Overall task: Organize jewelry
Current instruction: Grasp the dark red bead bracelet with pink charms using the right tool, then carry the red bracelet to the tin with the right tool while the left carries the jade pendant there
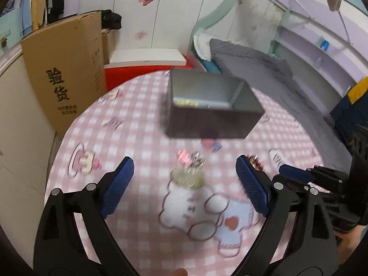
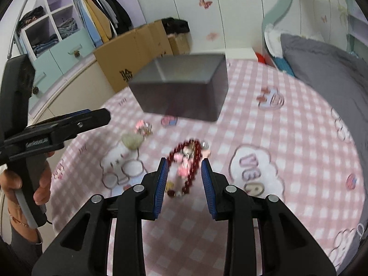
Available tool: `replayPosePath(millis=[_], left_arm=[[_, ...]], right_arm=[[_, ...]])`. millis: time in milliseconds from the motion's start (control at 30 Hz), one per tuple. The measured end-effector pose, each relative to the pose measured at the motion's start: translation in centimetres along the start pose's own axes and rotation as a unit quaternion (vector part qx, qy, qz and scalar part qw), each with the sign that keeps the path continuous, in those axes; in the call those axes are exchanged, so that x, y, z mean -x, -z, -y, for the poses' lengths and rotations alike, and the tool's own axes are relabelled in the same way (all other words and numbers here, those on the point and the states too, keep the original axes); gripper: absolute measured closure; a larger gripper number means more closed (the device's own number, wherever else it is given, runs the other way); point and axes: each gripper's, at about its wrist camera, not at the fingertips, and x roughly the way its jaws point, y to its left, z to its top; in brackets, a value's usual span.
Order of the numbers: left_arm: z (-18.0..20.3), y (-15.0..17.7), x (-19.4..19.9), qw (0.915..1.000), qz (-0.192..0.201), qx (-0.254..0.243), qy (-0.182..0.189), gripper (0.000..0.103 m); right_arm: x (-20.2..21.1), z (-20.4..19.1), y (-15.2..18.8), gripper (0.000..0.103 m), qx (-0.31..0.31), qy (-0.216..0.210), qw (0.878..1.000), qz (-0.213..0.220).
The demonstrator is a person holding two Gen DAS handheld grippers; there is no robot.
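Both grippers (image 1: 185,177) (image 2: 185,179) low, jaws apart.

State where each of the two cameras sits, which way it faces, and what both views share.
Left wrist: rides the left hand-held gripper, facing forward and down at the pale green heart-shaped pendant; its own open blue-padded fingers show.
Right wrist: rides the right hand-held gripper, facing the dark red bead bracelet between its fingers; the person's left hand shows.
Shared: the open dark grey box, the pink checked tablecloth, the pendant.
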Motion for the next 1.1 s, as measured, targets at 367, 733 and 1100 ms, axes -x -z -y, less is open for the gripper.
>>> replayPosePath(millis=[367, 733, 1100], left_arm=[[-0.9, 3.0, -0.5, 0.9998, -0.012, -0.002, -0.017, 0.014], [0.0, 2.9, -2.4, 0.9994, -0.029, -0.015, -0.008, 0.014], [1.1, 2.0, -5.1, 0.9969, -0.051, -0.051, -0.033, 0.032]], right_arm=[[-2.0, -0.6, 1.0, 0.091, 0.034, 0.048, 0.998, -0.027], [3.2, -1.0, -0.8, 0.097, 0.041, 0.034, 0.998, 0.045], [5.8, -1.2, -3.5, 0.097, 0.036, 0.003, 0.995, 0.094]])
